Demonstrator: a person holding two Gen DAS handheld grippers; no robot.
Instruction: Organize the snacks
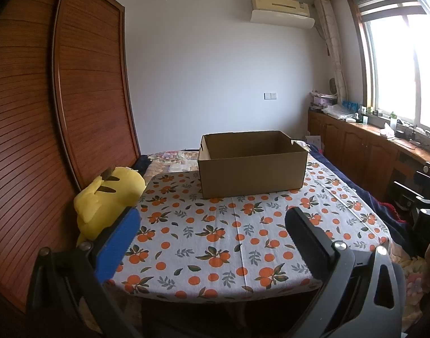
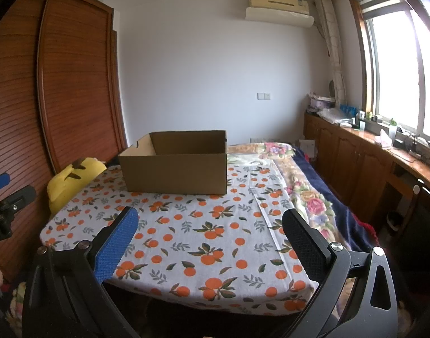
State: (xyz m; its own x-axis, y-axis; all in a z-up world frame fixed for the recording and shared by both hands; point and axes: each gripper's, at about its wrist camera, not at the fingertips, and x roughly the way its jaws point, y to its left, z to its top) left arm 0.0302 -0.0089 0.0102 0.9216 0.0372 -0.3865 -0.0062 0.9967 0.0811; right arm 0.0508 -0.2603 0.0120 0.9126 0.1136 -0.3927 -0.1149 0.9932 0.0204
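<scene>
Over on the far side of the table [image 1: 215, 253], which has an orange-print cloth, sits the open cardboard box [image 1: 251, 166], looking empty; no snacks in view yet. It looks light and stiff, so I'd take it by a wall or the handle cutout. My left gripper [image 1: 212, 222] and right gripper [image 2: 209, 222] are both wide open, holding nothing. Bedroom setting: wooden wardrobe [image 1: 59, 98], yellow plush [image 1: 107, 200].
</scene>
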